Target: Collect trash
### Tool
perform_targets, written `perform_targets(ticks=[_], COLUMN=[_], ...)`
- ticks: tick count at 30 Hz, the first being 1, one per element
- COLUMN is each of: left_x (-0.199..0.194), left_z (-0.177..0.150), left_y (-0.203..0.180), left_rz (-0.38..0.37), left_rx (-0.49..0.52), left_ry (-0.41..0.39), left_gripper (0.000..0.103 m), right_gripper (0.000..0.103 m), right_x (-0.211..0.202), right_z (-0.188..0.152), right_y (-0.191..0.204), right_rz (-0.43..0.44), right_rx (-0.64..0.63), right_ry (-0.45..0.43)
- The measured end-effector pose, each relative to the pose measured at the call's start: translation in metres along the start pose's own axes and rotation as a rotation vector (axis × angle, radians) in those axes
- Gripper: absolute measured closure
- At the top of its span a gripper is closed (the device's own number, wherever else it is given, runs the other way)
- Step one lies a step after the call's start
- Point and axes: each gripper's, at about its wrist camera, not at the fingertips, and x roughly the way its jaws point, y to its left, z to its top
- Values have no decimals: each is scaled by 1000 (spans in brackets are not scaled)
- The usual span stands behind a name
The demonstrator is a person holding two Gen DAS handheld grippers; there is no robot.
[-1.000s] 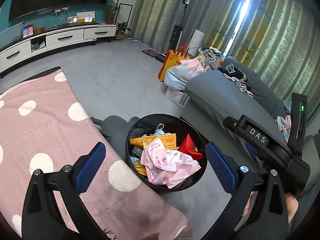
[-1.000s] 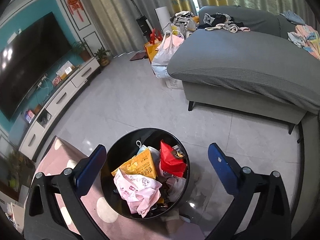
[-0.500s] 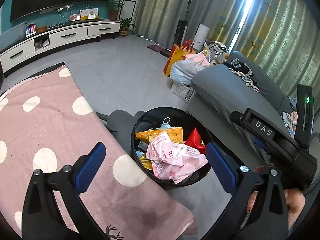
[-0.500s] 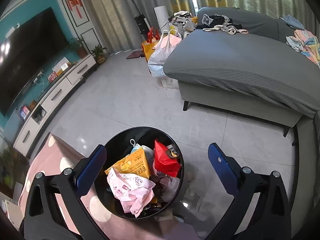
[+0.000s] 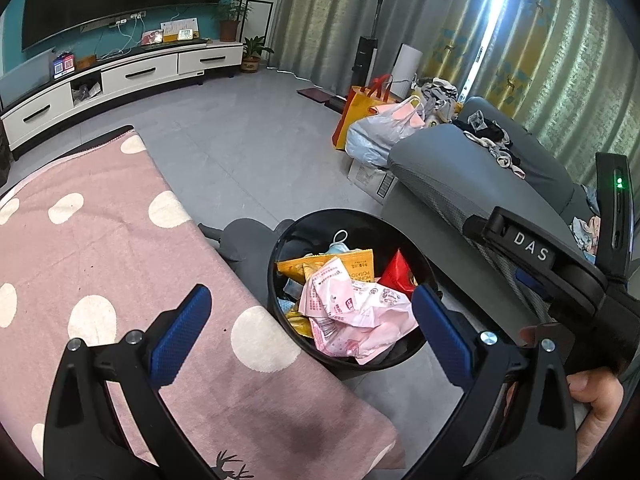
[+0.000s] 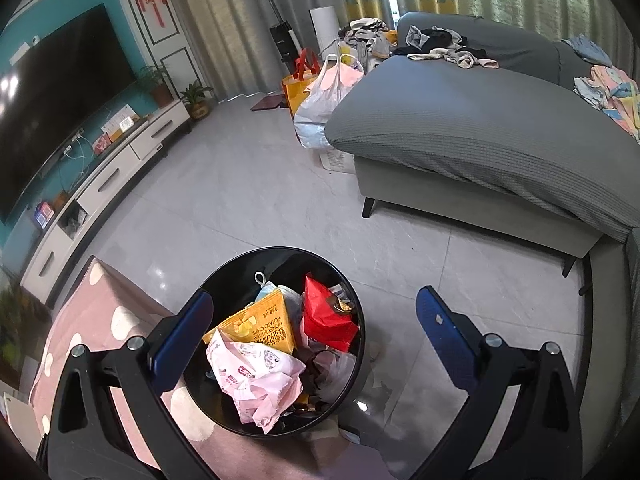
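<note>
A round black trash bin (image 5: pixel 280 240) (image 6: pixel 240 268) stands on the floor beside the pink table edge. It holds a crumpled pink wrapper (image 5: pixel 352 308) (image 6: pixel 256 376), a yellow chip bag (image 5: pixel 340 264) (image 6: pixel 260 320), a red packet (image 5: pixel 398 272) (image 6: pixel 324 316) and a face mask (image 5: pixel 340 244). My left gripper (image 5: pixel 308 332) hovers open above the table edge and the bin, with nothing between its blue pads. My right gripper (image 6: pixel 312 332) is also open and empty, high over the bin. The right gripper's black body (image 5: pixel 560 280) and the hand holding it show in the left wrist view.
A pink tablecloth with white dots (image 5: pixel 88 248) covers the table at left. A grey sofa (image 6: pixel 480 128) with loose clothes stands right of the bin. Plastic and orange bags (image 5: pixel 380 124) sit at the sofa's end. A white TV cabinet (image 5: pixel 120 76) lines the far wall.
Both grippers have drifted a little, so the bin sits slightly further right in the left view and lower left in the right view. Both stay open and empty.
</note>
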Motion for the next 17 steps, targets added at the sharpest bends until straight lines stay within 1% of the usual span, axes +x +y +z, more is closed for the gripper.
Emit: perform_targets(ticks=[4,11,17], left_x=[-1,-1,-4], left_z=[-1,-2,-2], left_y=[0,2,4], left_rz=[7,22,-2], left_rx=[4,-1,-17], left_ry=[0,-4,-9], left_gripper=[3,3,3], right_gripper=[3,3,3], right_x=[0,0,-1], right_z=[-1,-1,0], right_y=[0,0,1], right_rz=[8,-11,-14], right_rx=[-5,-4,-8], right_ry=[-4,-4,-4])
